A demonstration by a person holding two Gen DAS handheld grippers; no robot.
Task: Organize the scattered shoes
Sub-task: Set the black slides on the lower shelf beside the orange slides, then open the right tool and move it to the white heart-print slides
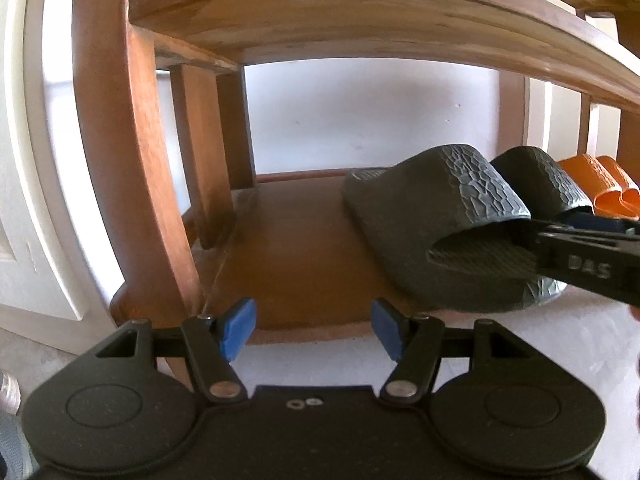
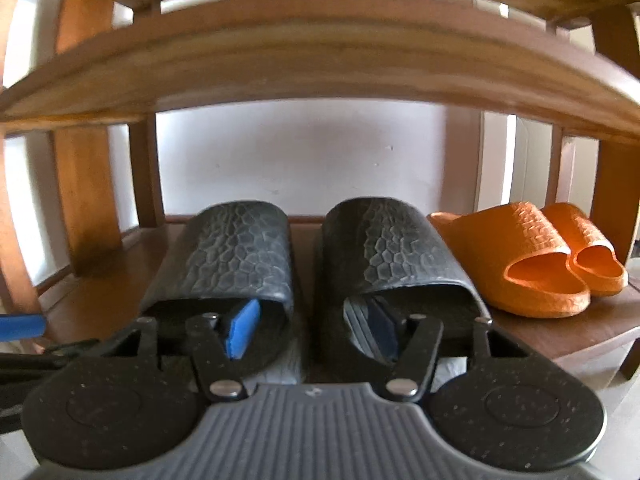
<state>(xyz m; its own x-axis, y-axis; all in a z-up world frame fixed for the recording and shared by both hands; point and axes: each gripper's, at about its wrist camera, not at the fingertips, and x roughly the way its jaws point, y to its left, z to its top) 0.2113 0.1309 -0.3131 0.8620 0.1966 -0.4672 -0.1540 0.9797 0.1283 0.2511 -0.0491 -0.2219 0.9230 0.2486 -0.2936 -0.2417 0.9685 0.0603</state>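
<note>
Two dark grey slides (image 2: 232,256) (image 2: 392,248) stand side by side on the bottom shelf (image 2: 100,292) of a wooden shoe rack, toes toward the wall. My right gripper (image 2: 312,336) is open, with one blue-padded finger inside each slide's opening and their inner walls between the fingers. In the left wrist view the same pair (image 1: 432,208) sits at the right, and a right gripper finger (image 1: 580,264) reaches into the nearer slide. My left gripper (image 1: 312,328) hangs open and holds nothing at the shelf's front edge, left of the pair.
A pair of orange slides (image 2: 520,248) sits on the same shelf, right of the dark pair. The upper shelf (image 1: 360,20) hangs low overhead. Rack posts (image 1: 132,160) stand on the left. Bare shelf wood (image 1: 288,248) lies left of the dark slides. White wall is behind.
</note>
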